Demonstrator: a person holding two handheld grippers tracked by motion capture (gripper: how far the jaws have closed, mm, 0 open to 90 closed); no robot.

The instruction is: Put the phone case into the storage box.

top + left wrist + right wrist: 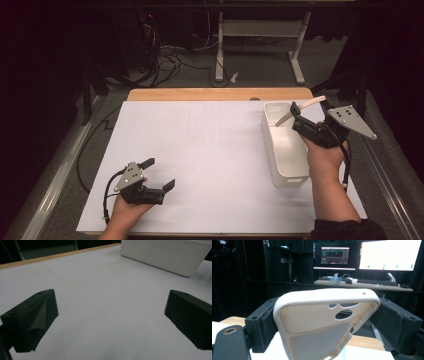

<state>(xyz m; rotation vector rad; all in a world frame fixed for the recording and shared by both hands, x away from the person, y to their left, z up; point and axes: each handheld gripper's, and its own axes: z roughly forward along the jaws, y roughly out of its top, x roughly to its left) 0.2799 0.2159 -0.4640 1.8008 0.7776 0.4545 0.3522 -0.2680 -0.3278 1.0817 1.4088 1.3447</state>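
My right gripper (296,116) is shut on a cream phone case (313,102), held by its two long edges above the far end of a white bin (270,146). In the right gripper view the case (312,320) stands tilted between the black pads (265,322), its inner side and camera cut-outs facing the camera. My left gripper (161,173) rests low over the white table sheet (210,145) at the front left. Its jaws stand wide open with nothing between them, and the left gripper (111,315) looks across bare sheet toward the bin (165,255).
The bin stands lengthwise along the sheet's right side. A wooden table edge (220,94) runs along the back. Beyond it are floor cables (170,60) and a desk frame (260,35). Monitors (387,255) and a keyboard sit on a far desk.
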